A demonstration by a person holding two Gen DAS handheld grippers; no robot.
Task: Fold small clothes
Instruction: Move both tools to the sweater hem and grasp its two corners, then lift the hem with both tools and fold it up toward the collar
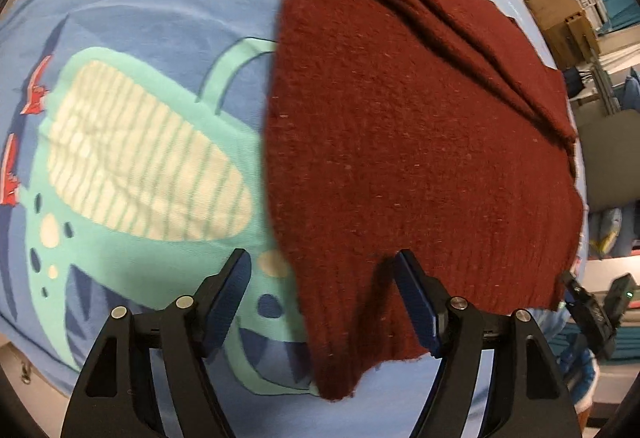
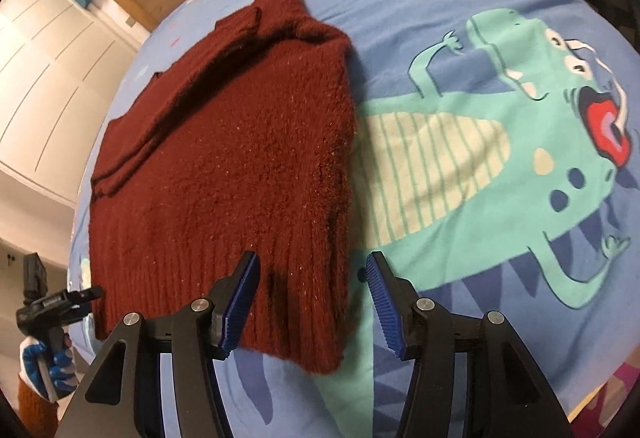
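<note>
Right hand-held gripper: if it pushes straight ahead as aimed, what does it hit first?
Probably the maroon sweater: its ribbed hem lies between the open fingers of the right hand-held gripper, on the dinosaur duvet. Depth is unclear.

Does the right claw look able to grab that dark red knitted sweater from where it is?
Probably yes: the right claw is open just above the dark red knitted sweater, at its ribbed hem, with nothing between them.

A maroon sweater (image 1: 420, 141) on a dinosaur-print bedspread (image 1: 132, 17) is seen close up, from low over its ribbed hem, by both wrist cameras. The same hem corner is shared, framed between each camera's fingers from opposite sides.
</note>
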